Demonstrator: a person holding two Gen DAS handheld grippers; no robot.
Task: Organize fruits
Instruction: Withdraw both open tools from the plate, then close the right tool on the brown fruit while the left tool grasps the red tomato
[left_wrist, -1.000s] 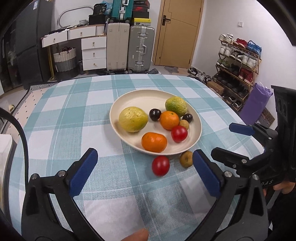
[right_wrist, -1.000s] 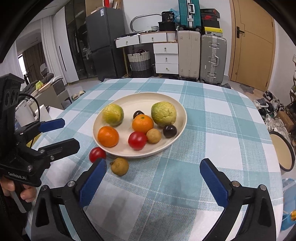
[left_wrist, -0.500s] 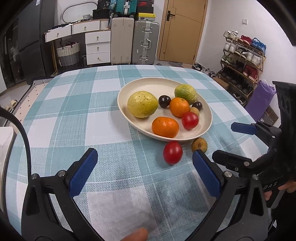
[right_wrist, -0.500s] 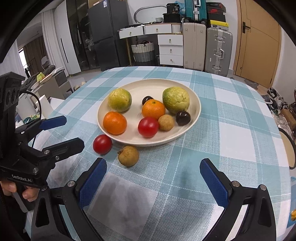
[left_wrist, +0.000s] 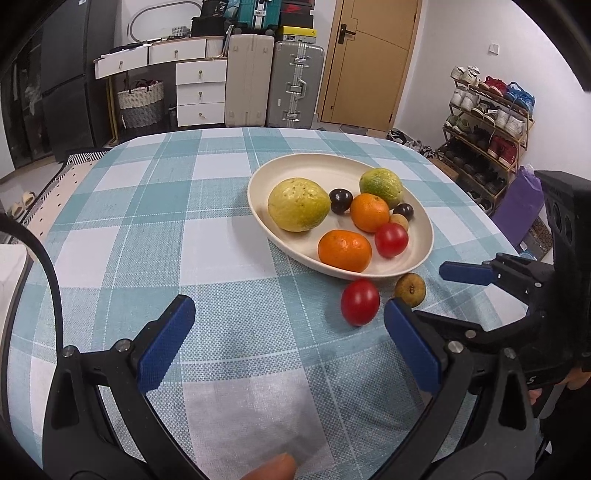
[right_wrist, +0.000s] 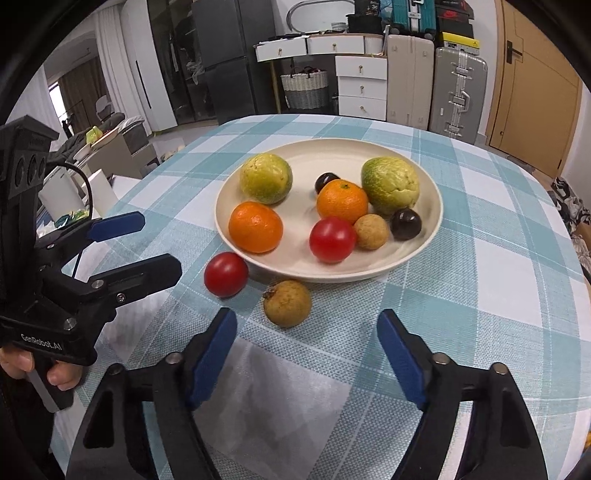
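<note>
Left gripper (left_wrist: 288, 338): black plastic frame, two arms with blue pads, silver screws; thin black cable at 9 o'clock. Right gripper (right_wrist: 306, 354): same black frame, blue pads, silver screws. White "GenRobot.AI" lettering on the left gripper's pistol-style body, three round holes in its upper block.

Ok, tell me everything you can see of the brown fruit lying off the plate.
The brown fruit is small, round and tan, with a rough, matte, speckled skin and a dark stem nub on one side. It lies on the checked tablecloth just outside the near rim of the cream plate, beside the loose red tomato without touching it. The right tongs, closing, sit just short of it; nothing grips it.
</note>
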